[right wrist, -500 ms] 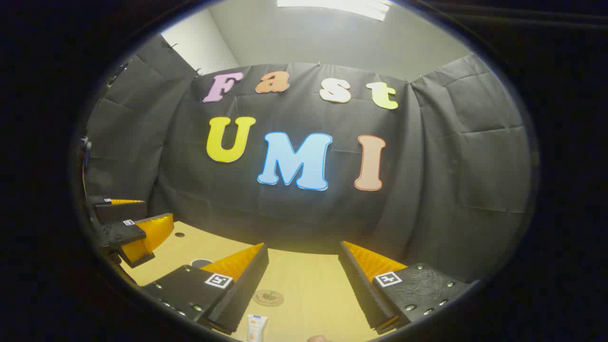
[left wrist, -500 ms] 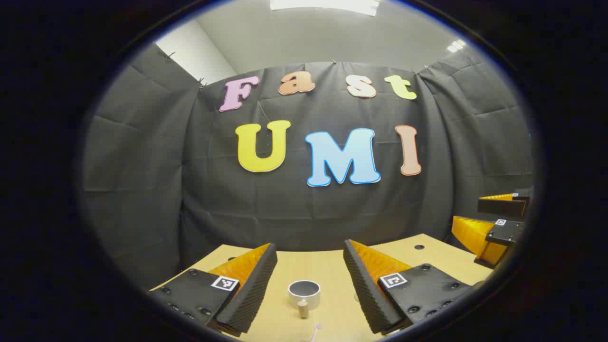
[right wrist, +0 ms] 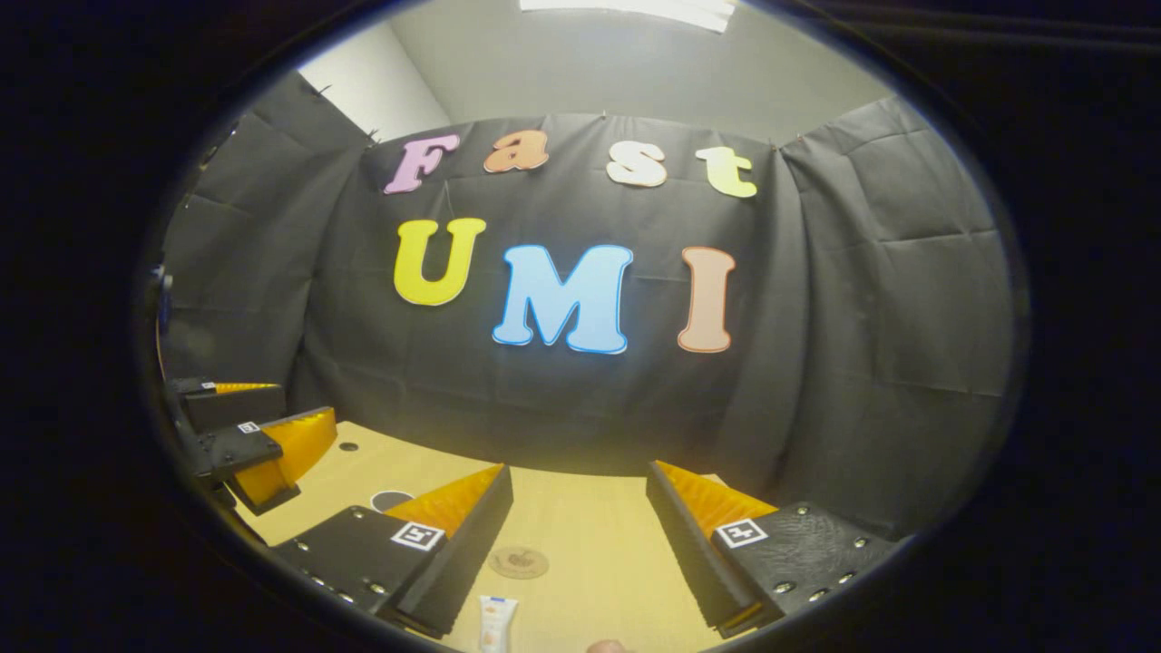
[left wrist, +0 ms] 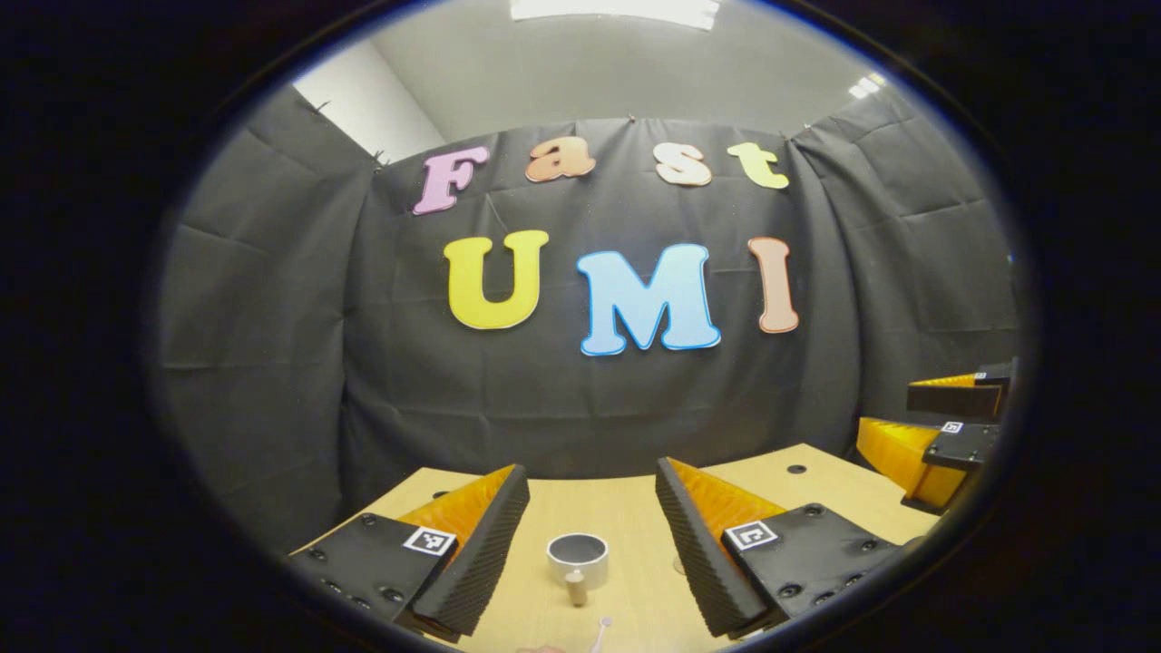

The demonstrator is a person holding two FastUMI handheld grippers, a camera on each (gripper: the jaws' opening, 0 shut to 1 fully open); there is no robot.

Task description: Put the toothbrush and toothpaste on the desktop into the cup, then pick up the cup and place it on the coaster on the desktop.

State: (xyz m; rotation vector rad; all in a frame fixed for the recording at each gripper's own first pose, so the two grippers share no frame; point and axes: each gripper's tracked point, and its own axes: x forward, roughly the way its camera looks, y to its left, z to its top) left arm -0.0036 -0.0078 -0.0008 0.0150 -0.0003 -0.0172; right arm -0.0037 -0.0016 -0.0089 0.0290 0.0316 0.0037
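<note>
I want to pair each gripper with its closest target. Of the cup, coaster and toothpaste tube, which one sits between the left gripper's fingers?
The cup: the white one with a handle, standing upright between the left gripper's open fingers. The coaster and toothpaste tube lie before the right gripper instead.

You are looking at a light wooden tabletop (left wrist: pixel 626 508) across the bottom of both views. In the left gripper view a white cup (left wrist: pixel 578 559) stands at lower centre, a toothbrush tip (left wrist: pixel 601 630) at the bottom edge below it. In the right gripper view a round coaster (right wrist: pixel 518 561) lies at lower centre, a toothpaste tube (right wrist: pixel 497 622) just below it.
</note>
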